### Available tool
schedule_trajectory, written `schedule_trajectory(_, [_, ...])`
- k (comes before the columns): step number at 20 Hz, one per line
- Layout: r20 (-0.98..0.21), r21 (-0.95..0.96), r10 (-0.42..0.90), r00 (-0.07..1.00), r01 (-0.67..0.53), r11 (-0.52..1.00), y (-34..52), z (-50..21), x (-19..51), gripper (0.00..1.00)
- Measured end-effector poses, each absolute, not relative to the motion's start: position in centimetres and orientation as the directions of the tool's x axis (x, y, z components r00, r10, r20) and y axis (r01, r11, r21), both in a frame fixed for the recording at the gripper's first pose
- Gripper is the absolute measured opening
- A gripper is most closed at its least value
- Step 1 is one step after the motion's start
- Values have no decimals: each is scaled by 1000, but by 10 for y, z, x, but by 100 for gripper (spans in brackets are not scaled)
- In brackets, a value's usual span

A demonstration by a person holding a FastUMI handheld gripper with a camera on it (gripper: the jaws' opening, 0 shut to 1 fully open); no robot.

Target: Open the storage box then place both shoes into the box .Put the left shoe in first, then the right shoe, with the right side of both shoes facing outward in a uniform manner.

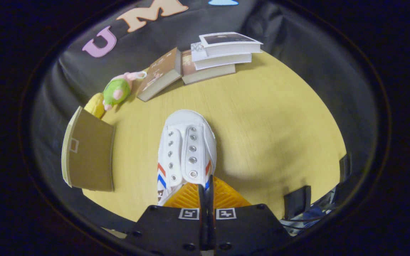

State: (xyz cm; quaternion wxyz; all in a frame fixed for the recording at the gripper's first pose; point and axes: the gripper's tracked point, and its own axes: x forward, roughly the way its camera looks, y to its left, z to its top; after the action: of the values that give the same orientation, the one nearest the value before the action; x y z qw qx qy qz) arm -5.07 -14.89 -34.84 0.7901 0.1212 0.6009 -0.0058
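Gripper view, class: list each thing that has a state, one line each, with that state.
Tool: fingers closed together, gripping the white shoe at its opening.
White shoe: held, unlaced, toe pointing away.
Cardboard box: flap up.
Books: stacked, closed.
Leaning book: closed, tilted against the stack.
Plush toy: lying by the wall.

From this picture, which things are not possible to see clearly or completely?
- Gripper view: the heel of the white shoe is hidden behind the gripper, whose fingers are closed together on its rear edge.
- Whether it is the left or right shoe cannot be told.
- The brown box shows one flap; its inside is hidden.
- The yellow toy is partly behind that box.
- The book titles are too small.
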Motion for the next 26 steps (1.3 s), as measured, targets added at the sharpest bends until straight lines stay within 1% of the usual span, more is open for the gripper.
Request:
schedule_trajectory(2, [-948,202,148,281,177,963,-138,-339,-50,3])
schedule_trajectory(6, [-940,199,148,308,141,970,-113,-309,-38,3])
schedule_trajectory(10, [-911,275,214,353,131,953,-69,-275,-21,3])
schedule_trajectory(16, [-892,267,227,391,50,962,-17,-241,-3,3])
schedule_trajectory(26, [-849,344,325,416,-31,938,95,-212,16,3])
